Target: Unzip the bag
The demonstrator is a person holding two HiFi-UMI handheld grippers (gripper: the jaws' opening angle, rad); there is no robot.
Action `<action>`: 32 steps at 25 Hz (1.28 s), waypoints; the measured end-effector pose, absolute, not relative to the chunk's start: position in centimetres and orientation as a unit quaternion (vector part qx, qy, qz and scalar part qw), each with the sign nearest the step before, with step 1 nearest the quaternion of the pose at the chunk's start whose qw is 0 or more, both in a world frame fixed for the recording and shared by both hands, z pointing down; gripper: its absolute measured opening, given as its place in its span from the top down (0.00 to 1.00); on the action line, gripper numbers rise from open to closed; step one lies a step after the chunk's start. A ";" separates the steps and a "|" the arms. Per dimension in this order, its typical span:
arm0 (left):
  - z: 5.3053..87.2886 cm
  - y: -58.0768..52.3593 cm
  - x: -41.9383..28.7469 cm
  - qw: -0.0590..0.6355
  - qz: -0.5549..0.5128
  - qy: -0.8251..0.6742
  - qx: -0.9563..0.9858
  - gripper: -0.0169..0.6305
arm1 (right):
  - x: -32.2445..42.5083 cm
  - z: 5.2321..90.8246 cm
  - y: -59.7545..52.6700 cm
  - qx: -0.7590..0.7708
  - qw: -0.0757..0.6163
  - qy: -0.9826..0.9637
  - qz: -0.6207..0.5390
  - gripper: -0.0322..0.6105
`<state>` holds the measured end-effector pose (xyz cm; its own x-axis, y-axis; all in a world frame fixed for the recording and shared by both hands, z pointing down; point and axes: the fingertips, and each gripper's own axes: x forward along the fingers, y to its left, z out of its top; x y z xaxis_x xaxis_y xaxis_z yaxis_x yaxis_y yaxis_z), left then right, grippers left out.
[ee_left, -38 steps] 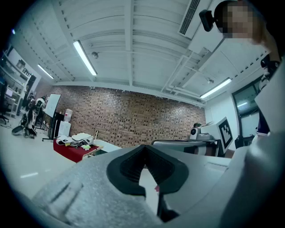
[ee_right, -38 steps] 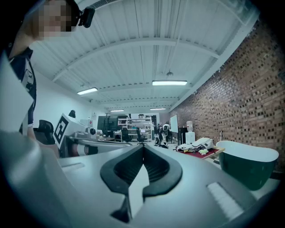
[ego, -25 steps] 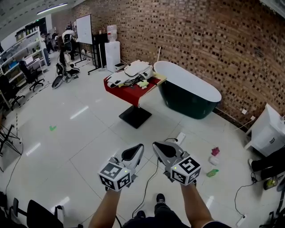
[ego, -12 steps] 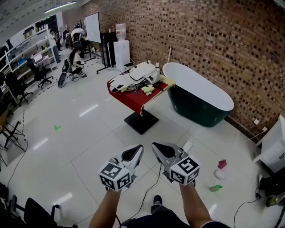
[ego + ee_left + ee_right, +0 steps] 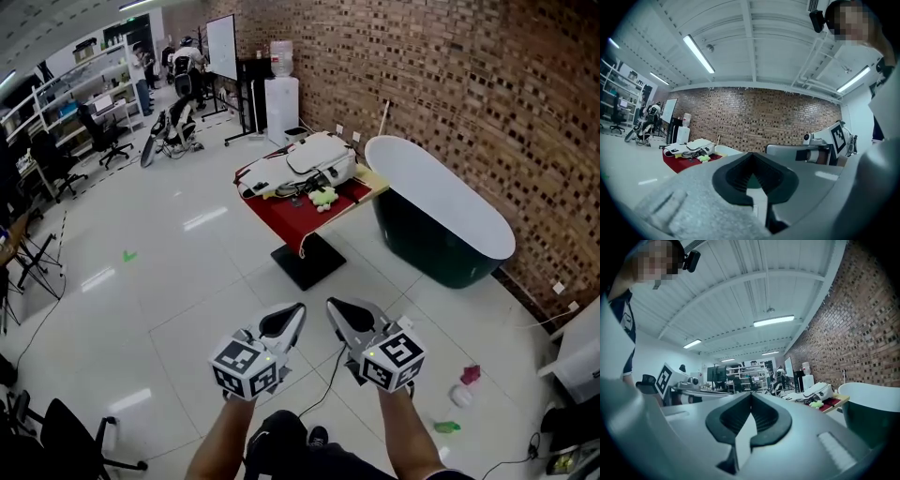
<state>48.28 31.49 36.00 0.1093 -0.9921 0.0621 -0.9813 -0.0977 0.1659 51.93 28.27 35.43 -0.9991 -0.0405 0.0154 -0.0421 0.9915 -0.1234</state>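
A white bag [image 5: 305, 161] lies on a red-topped table [image 5: 298, 216] some way ahead across the floor; it also shows small in the left gripper view as the bag [image 5: 693, 146] and in the right gripper view as the bag [image 5: 818, 391]. My left gripper [image 5: 292, 315] and right gripper [image 5: 334, 312] are held side by side in front of me, far short of the table. Both are shut with nothing between the jaws.
A dark green bathtub [image 5: 441, 218] stands right of the table against the brick wall. A cable [image 5: 328, 375] and small litter [image 5: 461, 394] lie on the white floor. A water dispenser [image 5: 281, 98], whiteboard [image 5: 222, 47], shelves and people are at the far left.
The table and bag have come nearer and shifted lower and right in the head view. Both grippers keep the same place and stay shut.
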 end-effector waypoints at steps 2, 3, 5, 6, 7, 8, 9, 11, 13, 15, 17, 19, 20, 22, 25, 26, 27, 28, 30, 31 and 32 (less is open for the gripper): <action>36.2 30.4 47.6 0.084 -0.032 -0.668 0.738 0.97 | 51.2 35.7 27.1 0.019 0.008 -0.998 0.064 0.95; 36.3 29.9 47.1 0.084 -0.032 -0.669 0.738 0.97 | 50.8 35.8 26.6 0.018 0.010 -0.998 0.064 0.95; 36.5 28.6 45.9 0.085 -0.033 -0.669 0.737 0.97 | 49.7 36.0 25.4 0.018 0.013 -0.998 0.063 0.95; 36.6 27.9 45.2 0.085 -0.034 -0.669 0.738 0.97 | 49.1 36.1 24.7 0.019 0.015 -0.998 0.062 0.95; 36.7 27.1 44.4 0.085 -0.036 -0.668 0.739 0.97 | 48.4 36.3 24.0 0.020 0.017 -0.998 0.061 0.95; 36.8 26.3 43.6 0.084 -0.037 -0.666 0.740 0.97 | 47.7 36.5 23.2 0.023 0.019 -0.998 0.059 0.95; 37.0 25.5 42.7 0.083 -0.039 -0.664 0.742 0.97 | 46.9 36.6 22.4 0.026 0.021 -0.998 0.058 0.95; 37.1 23.6 40.7 0.080 -0.039 -0.658 0.747 0.97 | 44.9 36.8 20.7 0.035 0.023 -0.998 0.055 0.95; 37.4 21.7 38.5 0.078 -0.030 -0.653 0.753 0.97 | 42.7 37.0 19.0 0.045 0.027 -0.997 0.058 0.95; 37.5 19.9 36.1 0.077 -0.025 -0.645 0.760 0.97 | 40.2 37.4 17.4 0.057 0.033 -0.996 0.063 0.95; 37.5 18.3 33.7 0.080 -0.028 -0.635 0.768 0.97 | 37.8 37.5 16.0 0.069 0.040 -0.995 0.063 0.95; 37.7 16.9 31.1 0.085 -0.032 -0.627 0.773 0.97 | 35.5 37.7 14.7 0.078 0.047 -0.994 0.062 0.95; 37.8 16.4 29.8 0.088 -0.034 -0.625 0.775 0.97 | 34.3 37.9 14.1 0.082 0.051 -0.993 0.061 0.95; 38.3 15.3 27.2 0.093 -0.035 -0.620 0.778 0.97 | 32.0 38.3 13.0 0.089 0.057 -0.992 0.062 0.95; 39.0 13.5 24.0 0.102 -0.028 -0.614 0.782 0.97 | 29.0 38.5 11.4 0.099 0.061 -0.991 0.064 0.95; 39.2 12.9 23.2 0.106 -0.026 -0.613 0.783 0.97 | 28.2 38.6 10.9 0.101 0.063 -0.991 0.065 0.95; 39.4 12.3 22.4 0.108 -0.027 -0.612 0.783 0.97 | 27.5 38.7 10.4 0.102 0.065 -0.991 0.065 0.95; 39.5 11.6 21.6 0.109 -0.027 -0.611 0.784 0.97 | 26.7 38.8 9.7 0.103 0.066 -0.990 0.065 0.95; 39.7 10.3 19.9 0.107 -0.028 -0.611 0.784 0.97 | 24.9 39.2 8.2 0.103 0.069 -0.990 0.066 0.95; 39.9 9.7 19.1 0.108 -0.028 -0.611 0.784 0.97 | 24.1 39.5 7.5 0.103 0.070 -0.990 0.068 0.95; 40.4 9.1 18.2 0.110 -0.028 -0.612 0.783 0.97 | 23.2 39.9 6.9 0.102 0.070 -0.990 0.070 0.95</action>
